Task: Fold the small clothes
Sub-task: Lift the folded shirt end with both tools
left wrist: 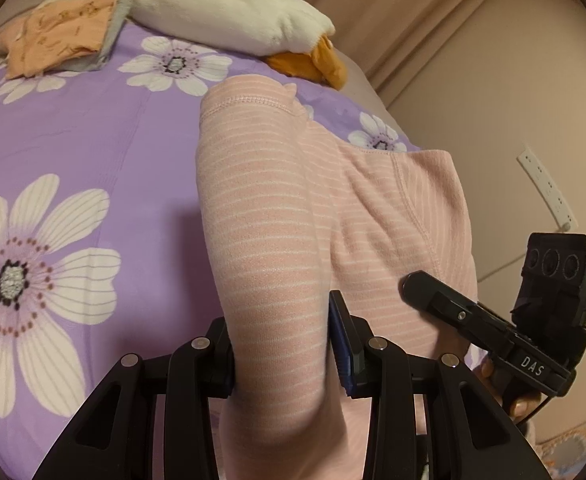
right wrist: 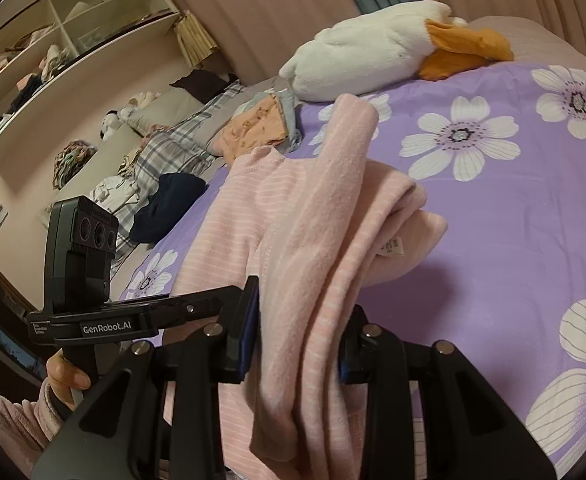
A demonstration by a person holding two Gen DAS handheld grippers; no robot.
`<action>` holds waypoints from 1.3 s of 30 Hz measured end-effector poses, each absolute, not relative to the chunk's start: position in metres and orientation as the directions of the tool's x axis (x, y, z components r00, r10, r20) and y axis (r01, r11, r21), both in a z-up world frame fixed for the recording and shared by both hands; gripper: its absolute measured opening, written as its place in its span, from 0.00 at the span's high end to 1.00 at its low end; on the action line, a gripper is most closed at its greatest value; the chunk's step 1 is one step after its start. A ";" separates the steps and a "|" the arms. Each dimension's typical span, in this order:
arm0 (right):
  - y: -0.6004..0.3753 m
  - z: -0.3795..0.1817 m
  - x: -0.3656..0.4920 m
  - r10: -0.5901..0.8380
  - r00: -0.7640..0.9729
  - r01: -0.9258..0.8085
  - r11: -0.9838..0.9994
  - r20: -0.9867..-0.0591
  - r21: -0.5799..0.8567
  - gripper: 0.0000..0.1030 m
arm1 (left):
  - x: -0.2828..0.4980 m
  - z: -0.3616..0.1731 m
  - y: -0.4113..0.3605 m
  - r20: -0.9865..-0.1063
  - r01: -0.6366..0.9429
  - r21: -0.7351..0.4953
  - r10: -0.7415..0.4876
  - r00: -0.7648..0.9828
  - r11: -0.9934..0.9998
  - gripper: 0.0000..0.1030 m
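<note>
The pink striped garment [left wrist: 277,216] hangs over the purple flowered bedspread [left wrist: 85,128], lifted off it and held at two places. The left gripper [left wrist: 281,354] is clamped on a thick fold of the garment, cloth filling the gap between its two pads. The right gripper [right wrist: 299,340] is likewise closed on a bunched edge of the same garment [right wrist: 317,216], several layers pinched between its pads, with a small white label [right wrist: 391,246] showing on the cloth beyond the grip. In the left wrist view the right gripper [left wrist: 413,284] sits just beside the garment's right edge. At the far end of the bedspread from the garment lies a white plush duck [left wrist: 233,12] with orange feet, and near it a folded orange cloth [left wrist: 61,34] rests on a grey one
</note>
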State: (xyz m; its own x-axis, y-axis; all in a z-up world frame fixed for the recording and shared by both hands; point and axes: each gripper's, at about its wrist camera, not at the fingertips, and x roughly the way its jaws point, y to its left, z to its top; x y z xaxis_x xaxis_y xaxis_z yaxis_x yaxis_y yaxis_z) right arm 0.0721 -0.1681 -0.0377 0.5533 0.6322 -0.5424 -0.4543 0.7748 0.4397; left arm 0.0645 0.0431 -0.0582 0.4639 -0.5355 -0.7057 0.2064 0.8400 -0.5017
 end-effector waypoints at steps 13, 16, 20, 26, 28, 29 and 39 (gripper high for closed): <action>-0.145 -0.027 0.091 0.653 0.532 -0.506 0.756 -0.540 0.416 0.69 | 0.066 -0.046 0.064 -0.689 0.185 -0.479 -0.498 0.526 0.858 0.64; -0.140 -0.026 0.097 0.653 0.528 -0.510 0.755 -0.543 0.411 0.69 | 0.069 -0.047 0.067 -0.689 0.180 -0.475 -0.491 0.533 0.861 0.64; -0.134 -0.026 0.102 0.654 0.524 -0.516 0.754 -0.546 0.407 0.69 | 0.075 -0.048 0.073 -0.689 0.176 -0.468 -0.482 0.542 0.866 0.64; -0.123 -0.028 0.111 0.652 0.519 -0.523 0.754 -0.553 0.397 0.69 | 0.083 -0.052 0.079 -0.693 0.167 -0.454 -0.465 0.551 0.875 0.64; -0.121 -0.029 0.116 0.653 0.516 -0.525 0.753 -0.554 0.397 0.69 | 0.087 -0.053 0.080 -0.695 0.163 -0.451 -0.460 0.552 0.878 0.64; -0.119 -0.029 0.118 0.654 0.514 -0.527 0.752 -0.556 0.397 0.69 | 0.089 -0.054 0.081 -0.696 0.161 -0.450 -0.458 0.553 0.878 0.64; -0.113 -0.037 0.141 0.643 0.508 -0.518 0.759 -0.573 0.394 0.69 | 0.110 -0.063 0.084 -0.712 0.157 -0.432 -0.443 0.545 0.888 0.64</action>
State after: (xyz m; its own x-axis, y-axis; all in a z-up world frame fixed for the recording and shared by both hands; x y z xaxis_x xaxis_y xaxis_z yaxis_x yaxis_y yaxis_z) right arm 0.1411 -0.1125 -0.0368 0.5079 0.6435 -0.5727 -0.5178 0.7594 0.3940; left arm 0.1100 0.0837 -0.0633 0.5451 -0.4431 -0.7117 0.1573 0.8879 -0.4323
